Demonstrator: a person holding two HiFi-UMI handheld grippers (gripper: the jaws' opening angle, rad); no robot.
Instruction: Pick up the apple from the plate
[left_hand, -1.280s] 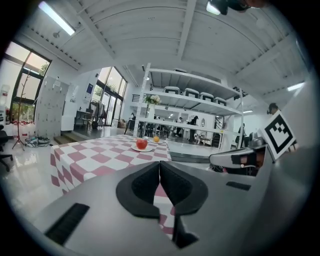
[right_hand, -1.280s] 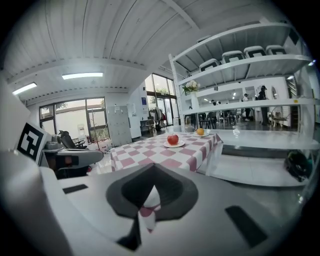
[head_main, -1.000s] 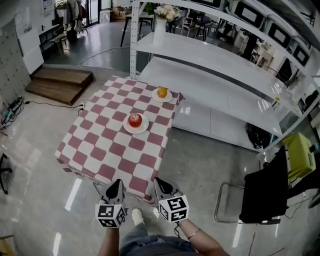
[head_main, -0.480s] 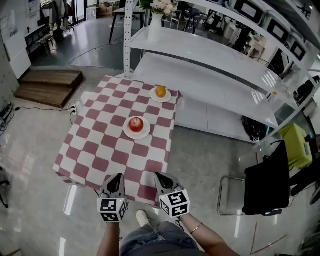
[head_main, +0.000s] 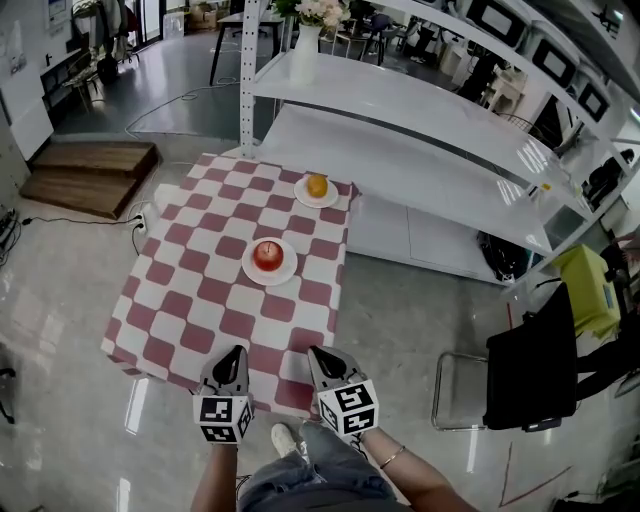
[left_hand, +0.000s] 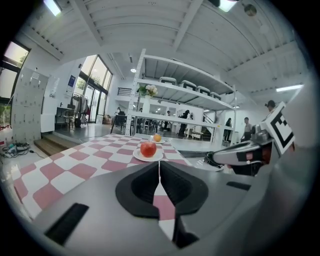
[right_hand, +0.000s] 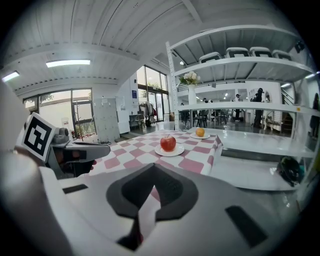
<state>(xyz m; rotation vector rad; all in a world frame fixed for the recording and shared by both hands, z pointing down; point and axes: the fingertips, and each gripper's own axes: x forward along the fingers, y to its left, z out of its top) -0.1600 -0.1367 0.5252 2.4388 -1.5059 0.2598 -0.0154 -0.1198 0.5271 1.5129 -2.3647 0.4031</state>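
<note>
We are at the very start, and as far as we can see no part of the task is done. The big white shelving (head_main: 420, 120) runs along the far right side of the tabletop (head_main: 190, 300), which wears a red-and-white chequered cloth and lies ahead of us. We hold both tools low at its near edge, side by side.

The left hand-held gripper (head_main: 236, 352) has its jaws pressed together with nothing between them. Its own view shows the two pads meeting in a thin line, with only cloth beyond. The right hand-held gripper (head_main: 316, 352) looks the same, its pads meeting at the tips and nothing pinched. Both point across the tabletop, tipped a little downward.

The white plate (head_main: 250, 270) sits near the middle of the tabletop, well apart from both grippers. The red apple (head_main: 267, 254) rests on it, stem up and untouched. A second plate (head_main: 304, 198) near the far corner carries an orange-coloured fruit (head_main: 317, 185), which we judge is not our target.

All of the task is left. We must carry one gripper over the cloth to the middle plate, spread its jaws wide enough for the apple, close on its sides and lift it clear. In the left gripper view the apple stands almost straight above the line where the jaws meet, so we judge that one the better aimed. The apple is round and smooth, so the pads should bear on its widest part, or it may roll off the plate.
</note>
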